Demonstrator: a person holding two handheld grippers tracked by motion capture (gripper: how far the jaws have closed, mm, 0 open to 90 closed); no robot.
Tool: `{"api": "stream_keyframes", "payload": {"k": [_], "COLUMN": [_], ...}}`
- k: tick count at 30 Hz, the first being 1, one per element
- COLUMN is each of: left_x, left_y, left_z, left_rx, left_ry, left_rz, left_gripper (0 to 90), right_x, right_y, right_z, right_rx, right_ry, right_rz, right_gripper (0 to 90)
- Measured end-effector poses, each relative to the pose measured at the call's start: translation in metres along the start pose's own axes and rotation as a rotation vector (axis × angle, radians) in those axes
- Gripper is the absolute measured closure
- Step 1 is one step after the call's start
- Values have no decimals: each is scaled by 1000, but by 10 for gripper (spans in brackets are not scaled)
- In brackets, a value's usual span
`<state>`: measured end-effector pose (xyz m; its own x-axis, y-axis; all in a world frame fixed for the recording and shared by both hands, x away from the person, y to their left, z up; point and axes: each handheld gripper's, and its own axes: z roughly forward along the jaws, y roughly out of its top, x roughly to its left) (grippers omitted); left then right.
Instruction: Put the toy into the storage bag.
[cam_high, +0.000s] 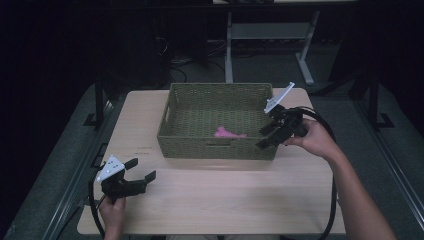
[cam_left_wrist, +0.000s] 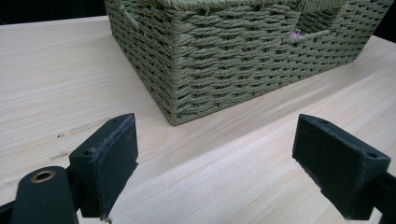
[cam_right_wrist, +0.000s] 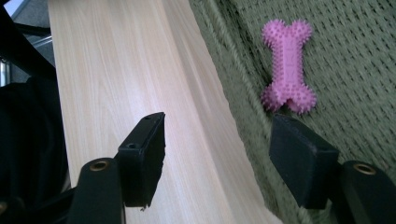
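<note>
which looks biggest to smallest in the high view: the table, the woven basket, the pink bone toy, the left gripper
1. table
2. woven basket
3. left gripper
4. pink bone toy

The left gripper sits nearer the camera than the toy, which lies partly behind the basket's front wall, so their order is less sure.

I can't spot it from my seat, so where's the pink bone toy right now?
The pink bone toy lies on the floor of the green woven basket, close to its near wall, just left of the right gripper in the high view.
</note>
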<state>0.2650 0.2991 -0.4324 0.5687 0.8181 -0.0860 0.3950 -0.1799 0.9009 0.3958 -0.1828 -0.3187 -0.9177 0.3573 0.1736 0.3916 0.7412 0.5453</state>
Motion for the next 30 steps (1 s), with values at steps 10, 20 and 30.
{"api": "stream_keyframes", "payload": {"k": [10,20,30], "left_x": [0,-1,-1], "left_y": [0,0,0], "left_z": [0,0,0], "left_rx": [0,3,4], "left_ry": [1,1,2], "left_rz": [2,3,5], "left_gripper": [137,137,137], "right_x": [9,13,17], "right_y": [-24,-47,-65], "right_z": [4,13,21], "right_rx": [2,4,6], "right_ry": [0,9,10], "right_rz": [13,35,55], "right_gripper": [352,348,343]}}
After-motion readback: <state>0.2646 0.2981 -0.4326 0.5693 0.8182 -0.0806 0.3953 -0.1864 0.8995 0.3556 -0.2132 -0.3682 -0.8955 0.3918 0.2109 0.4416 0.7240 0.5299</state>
